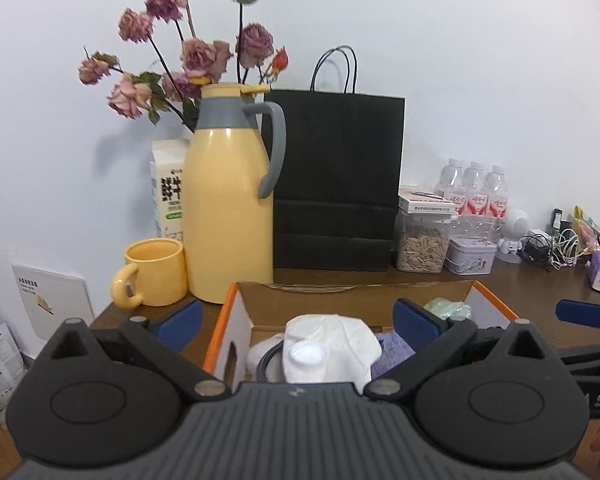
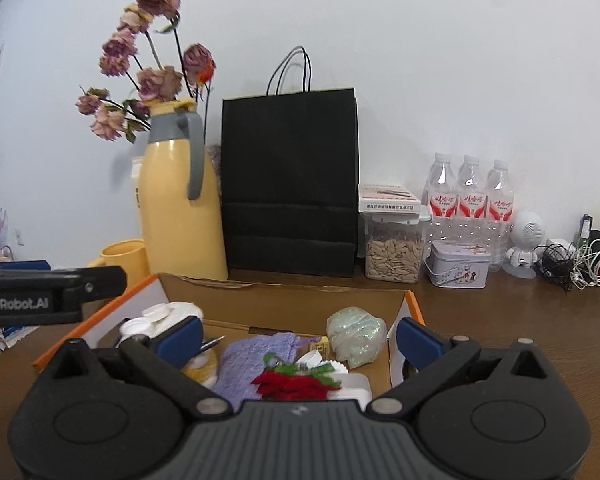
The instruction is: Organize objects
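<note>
An open cardboard box point(image 1: 236, 320) with orange edges sits on the brown table; it also shows in the right wrist view point(image 2: 284, 292). It holds a white tissue wad point(image 1: 328, 344), a purple cloth point(image 2: 256, 356), a red artificial flower point(image 2: 292, 386), a pale green wrapped bundle point(image 2: 356, 336) and white lids point(image 2: 158, 314). My left gripper point(image 1: 296, 322) is open and empty above the box's left part. My right gripper point(image 2: 298, 338) is open and empty above the box's near right part. The left gripper's body shows at the left of the right wrist view point(image 2: 48, 294).
Behind the box stand a yellow thermos jug point(image 1: 228, 200), a yellow mug point(image 1: 152, 272), a milk carton point(image 1: 168, 192), dried roses point(image 1: 180, 52) and a black paper bag point(image 1: 336, 184). To the right are a seed jar point(image 2: 394, 252), a tin point(image 2: 458, 266), water bottles point(image 2: 470, 196) and tangled cables point(image 2: 580, 260).
</note>
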Demonstrator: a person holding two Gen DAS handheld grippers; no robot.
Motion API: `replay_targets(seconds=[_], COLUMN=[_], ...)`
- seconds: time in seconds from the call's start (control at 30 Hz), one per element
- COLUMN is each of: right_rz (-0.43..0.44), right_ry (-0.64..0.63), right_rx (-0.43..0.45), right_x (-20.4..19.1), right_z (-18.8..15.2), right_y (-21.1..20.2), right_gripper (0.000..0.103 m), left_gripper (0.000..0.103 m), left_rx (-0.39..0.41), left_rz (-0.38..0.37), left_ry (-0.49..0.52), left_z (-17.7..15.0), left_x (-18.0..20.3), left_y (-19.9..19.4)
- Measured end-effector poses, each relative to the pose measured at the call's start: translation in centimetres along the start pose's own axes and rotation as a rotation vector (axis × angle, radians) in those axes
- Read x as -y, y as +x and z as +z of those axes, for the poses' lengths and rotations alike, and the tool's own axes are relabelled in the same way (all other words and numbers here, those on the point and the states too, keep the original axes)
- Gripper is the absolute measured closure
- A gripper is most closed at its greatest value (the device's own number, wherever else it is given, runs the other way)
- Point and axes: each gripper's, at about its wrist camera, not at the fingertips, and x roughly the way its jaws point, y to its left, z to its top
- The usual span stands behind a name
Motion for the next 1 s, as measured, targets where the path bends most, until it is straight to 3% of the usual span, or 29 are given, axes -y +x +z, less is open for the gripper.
replay_targets(seconds=[0.27, 0.57, 1.0], right_rz=[0.018, 0.028, 0.032], right_ry=[0.013, 0.023, 0.035], right_rx=[-0.003, -0.046, -0.129], right_x=[-0.5, -2.1, -2.9], right_z=[-1.8, -4.5, -7.5], right_y=[-6.6, -12.4, -15.0], right_gripper=[0.000, 0.000, 0.000], left_gripper=[0.000, 0.000, 0.000], left_rx=[-0.023, -0.132, -0.194], left_rz=[-0.003, 0.008, -0.028], left_ry=[0.038, 0.042, 0.039], left_z=[-1.8, -5.8, -8.7], left_x=[-1.1, -2.2, -1.8], left_y=[-6.3, -11.7, -14.2])
